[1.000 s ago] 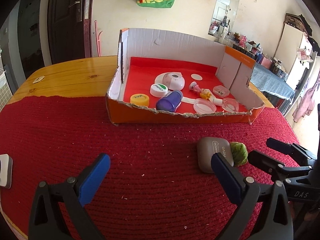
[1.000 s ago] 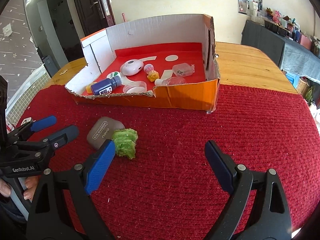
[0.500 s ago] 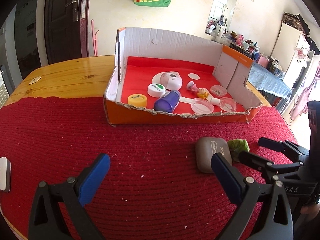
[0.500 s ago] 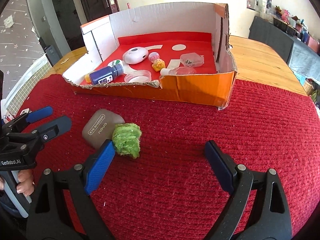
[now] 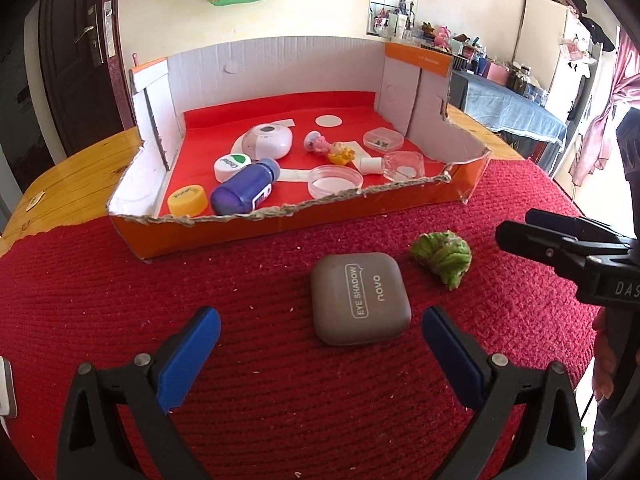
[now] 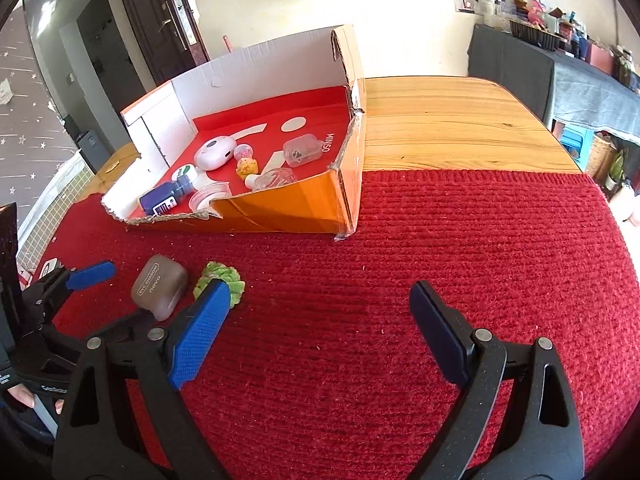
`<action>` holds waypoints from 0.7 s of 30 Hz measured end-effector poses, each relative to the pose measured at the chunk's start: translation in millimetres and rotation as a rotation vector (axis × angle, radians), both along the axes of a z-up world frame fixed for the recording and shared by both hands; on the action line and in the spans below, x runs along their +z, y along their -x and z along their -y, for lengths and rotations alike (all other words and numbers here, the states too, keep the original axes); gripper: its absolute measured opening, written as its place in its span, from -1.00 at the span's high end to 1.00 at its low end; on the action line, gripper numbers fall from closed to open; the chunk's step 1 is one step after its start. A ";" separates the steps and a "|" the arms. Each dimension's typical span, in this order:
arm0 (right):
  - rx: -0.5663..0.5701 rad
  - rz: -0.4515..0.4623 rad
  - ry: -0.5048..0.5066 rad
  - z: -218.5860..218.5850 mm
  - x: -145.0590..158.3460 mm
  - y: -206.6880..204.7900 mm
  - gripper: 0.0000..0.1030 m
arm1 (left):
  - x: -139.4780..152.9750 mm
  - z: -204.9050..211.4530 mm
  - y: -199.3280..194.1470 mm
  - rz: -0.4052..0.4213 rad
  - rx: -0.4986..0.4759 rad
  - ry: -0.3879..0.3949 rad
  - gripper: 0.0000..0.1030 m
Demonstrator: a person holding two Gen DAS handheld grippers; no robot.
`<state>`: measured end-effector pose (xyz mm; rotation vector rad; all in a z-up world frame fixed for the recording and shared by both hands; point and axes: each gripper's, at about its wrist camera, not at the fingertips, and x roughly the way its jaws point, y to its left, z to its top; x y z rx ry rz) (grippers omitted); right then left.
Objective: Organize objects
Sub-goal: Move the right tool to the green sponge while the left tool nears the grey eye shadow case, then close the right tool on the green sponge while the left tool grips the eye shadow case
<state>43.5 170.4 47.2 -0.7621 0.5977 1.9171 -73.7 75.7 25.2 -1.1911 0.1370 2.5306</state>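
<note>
- Left gripper (image 5: 320,330) spread wide and empty, blue pads on either side of the grey eye-shadow case (image 5: 360,298) without touching.
- Case flat on the red mat (image 5: 120,300), green crumpled lump (image 5: 442,254) just beside it.
- Right gripper (image 6: 316,320) spread wide, nothing between the pads.
- Cardboard box (image 5: 300,220) beyond, holding small items.

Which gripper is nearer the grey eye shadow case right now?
Left. The left gripper frames the eye shadow case between open jaws; the right gripper hovers open beyond the green toy.
</note>
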 end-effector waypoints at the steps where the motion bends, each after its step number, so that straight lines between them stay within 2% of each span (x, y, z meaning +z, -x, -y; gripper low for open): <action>1: 0.005 0.000 -0.003 0.3 0.6 -0.1 -0.78 | -1.6 -1.5 2.2 0.005 0.003 0.010 -0.99; 5: 0.023 -0.009 -0.005 0.3 1.3 0.2 -0.78 | -7.0 1.5 9.2 0.023 0.026 0.024 -0.96; 13: 0.111 0.013 0.015 2.5 -6.5 22.9 -0.78 | -4.3 27.3 16.0 0.003 0.082 0.044 -0.95; 17: 0.148 0.063 0.016 4.6 -14.1 40.0 -0.78 | -2.0 28.7 17.5 0.005 0.047 0.029 -0.75; 19: 0.168 0.082 0.010 5.8 -16.4 46.5 -0.78 | -0.2 26.4 17.5 0.004 0.024 0.021 -0.59; 21: 0.183 0.112 -0.003 7.8 -17.8 52.2 -0.75 | 1.2 22.9 17.4 0.003 -0.003 0.009 -0.54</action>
